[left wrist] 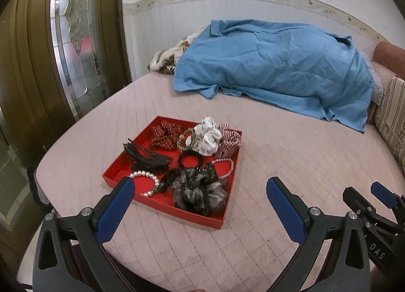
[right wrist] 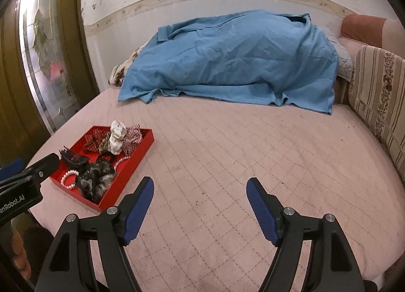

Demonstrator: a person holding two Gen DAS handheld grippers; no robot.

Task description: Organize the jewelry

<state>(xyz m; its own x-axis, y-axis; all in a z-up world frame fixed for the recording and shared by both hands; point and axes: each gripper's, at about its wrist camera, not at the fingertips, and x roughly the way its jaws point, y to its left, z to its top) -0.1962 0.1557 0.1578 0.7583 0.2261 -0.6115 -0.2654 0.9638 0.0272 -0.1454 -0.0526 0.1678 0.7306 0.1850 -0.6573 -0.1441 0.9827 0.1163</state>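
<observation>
Red tray (left wrist: pixel 119 165) of hair ties, pearl bracelets (left wrist: pixel 148 178) and black claw clip (left wrist: pixel 144 158) on pink quilted bed (left wrist: pixel 278 155), left gripper (left wrist: pixel 200 185) fingers spread over tray's near edge, right gripper (right wrist: pixel 200 188) fingers spread over bare quilt, blue blanket (right wrist: pixel 227 59) behind

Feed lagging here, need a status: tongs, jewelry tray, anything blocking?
Left tongs open, empty, over red tray. Right tongs open, empty, over bare mattress. Pearl bracelets, scrunchies, hair claw piled in tray. Nothing blocking.
</observation>
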